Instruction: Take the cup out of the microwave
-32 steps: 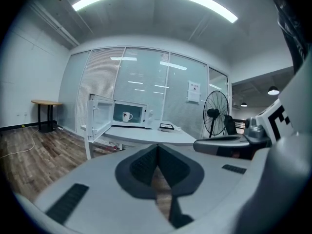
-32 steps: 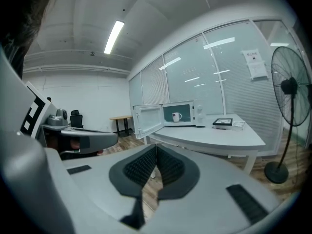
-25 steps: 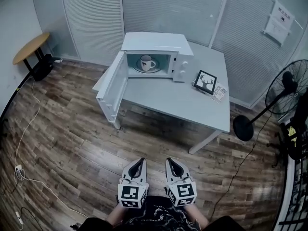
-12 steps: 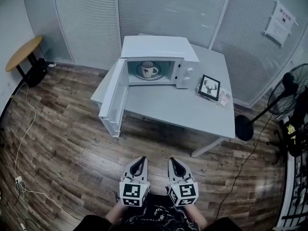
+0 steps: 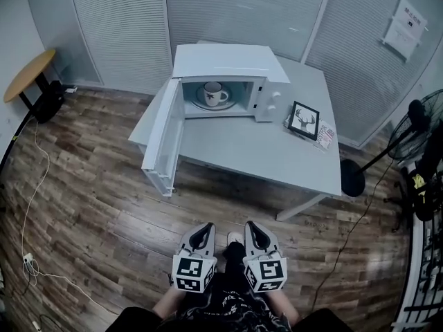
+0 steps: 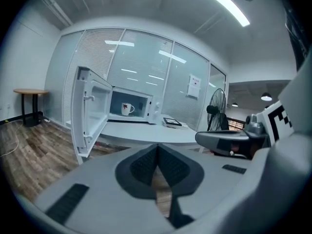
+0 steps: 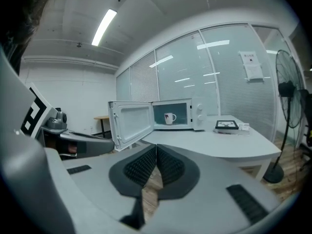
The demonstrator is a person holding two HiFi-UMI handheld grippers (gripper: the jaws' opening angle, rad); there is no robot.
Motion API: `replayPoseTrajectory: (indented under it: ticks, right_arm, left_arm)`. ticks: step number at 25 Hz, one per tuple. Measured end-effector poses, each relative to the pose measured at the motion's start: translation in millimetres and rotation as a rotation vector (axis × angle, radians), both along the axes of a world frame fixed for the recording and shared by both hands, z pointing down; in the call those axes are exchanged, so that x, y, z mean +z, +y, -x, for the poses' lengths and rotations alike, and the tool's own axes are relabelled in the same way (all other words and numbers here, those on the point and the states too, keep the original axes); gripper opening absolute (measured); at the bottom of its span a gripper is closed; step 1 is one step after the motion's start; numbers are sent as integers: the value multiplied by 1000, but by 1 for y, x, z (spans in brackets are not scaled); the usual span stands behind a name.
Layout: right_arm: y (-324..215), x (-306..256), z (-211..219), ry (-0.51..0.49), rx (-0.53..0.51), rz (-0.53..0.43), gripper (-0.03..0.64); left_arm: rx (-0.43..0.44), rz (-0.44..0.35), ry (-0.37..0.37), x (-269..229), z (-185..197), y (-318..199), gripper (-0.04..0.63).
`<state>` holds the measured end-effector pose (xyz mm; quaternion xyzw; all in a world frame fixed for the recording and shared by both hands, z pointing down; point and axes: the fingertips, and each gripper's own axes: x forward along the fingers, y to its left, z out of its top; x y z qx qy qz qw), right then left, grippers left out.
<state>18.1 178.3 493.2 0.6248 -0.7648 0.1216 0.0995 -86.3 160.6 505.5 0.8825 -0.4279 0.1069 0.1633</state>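
Inside the open microwave (image 5: pixel 223 66), on its round plate (image 5: pixel 202 103), your cup (image 5: pixel 213 92) stands upright: white, a small dark motif on its side, handle to the right; the wall notice (image 5: pixel 405 29) is too small to read; your left gripper (image 5: pixel 203 231) and right gripper (image 5: pixel 252 228) are both closed on nothing, well short of the table (image 5: pixel 266 154).

- White ceramic cup with a dark motif (image 5: pixel 214 93): stands upright inside the open cavity, handle to the right.
- White box-shaped microwave (image 5: pixel 228 61): sits on the grey table (image 5: pixel 263 151), door swung wide open leftward.
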Motion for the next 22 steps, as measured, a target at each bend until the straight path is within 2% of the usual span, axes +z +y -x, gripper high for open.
replayPoseTrajectory:
  ticks: [8, 16, 22]
  right_arm:
    - [-45, 9, -16, -40, -40, 16, 5]
    - [-117, 9, -27, -33, -136, 27, 5]
    - [-167, 8, -47, -34, -155, 25, 5]
  left_arm:
    - [-75, -12, -29, 4, -5, -34, 6]
    - [-138, -14, -38, -4, -23, -101, 6]
    - [-170, -21, -46, -7, -39, -149, 6]
